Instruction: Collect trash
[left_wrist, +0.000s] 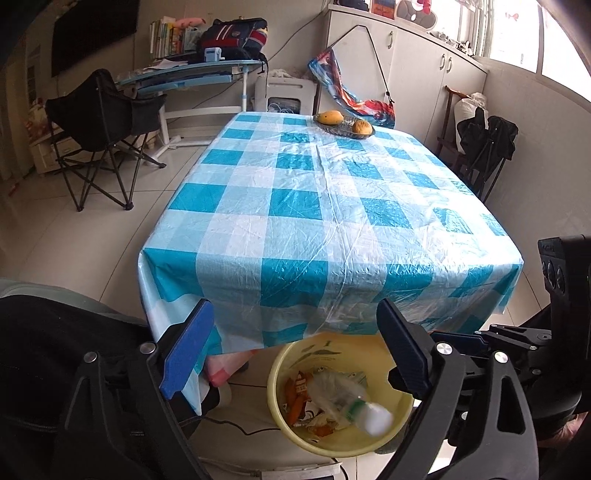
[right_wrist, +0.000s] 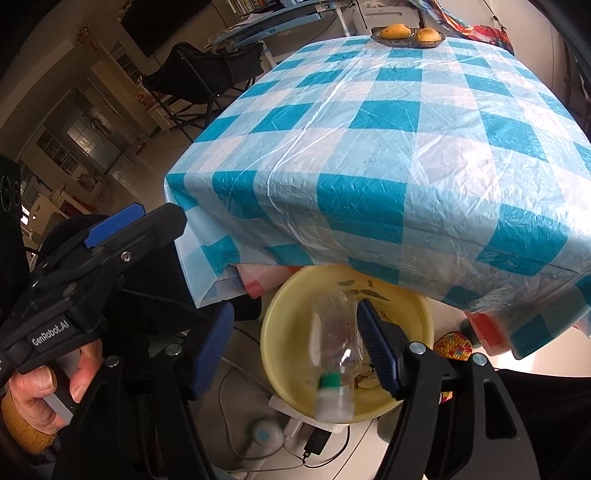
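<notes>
A yellow bin (left_wrist: 280, 373) stands on the floor under the near edge of the table; it also shows in the right wrist view (right_wrist: 273, 332). It holds orange peels and wrappers (left_wrist: 297, 397). A clear plastic bottle (left_wrist: 349, 400) with a green ring and white cap is blurred over the bin, also seen in the right wrist view (right_wrist: 334, 354), between the open jaws and free of both pads. My left gripper (left_wrist: 295, 354) is open above the bin. My right gripper (right_wrist: 297, 350) is open above the bin. The left gripper also shows in the right wrist view (right_wrist: 133, 225).
The table (left_wrist: 295, 206) has a blue and white checked cloth, with a fruit dish (left_wrist: 343, 123) at its far end. A black folding chair (left_wrist: 103, 129) stands at the left, another chair (left_wrist: 484, 147) at the right. Cables and a power strip (right_wrist: 291, 435) lie on the floor by the bin.
</notes>
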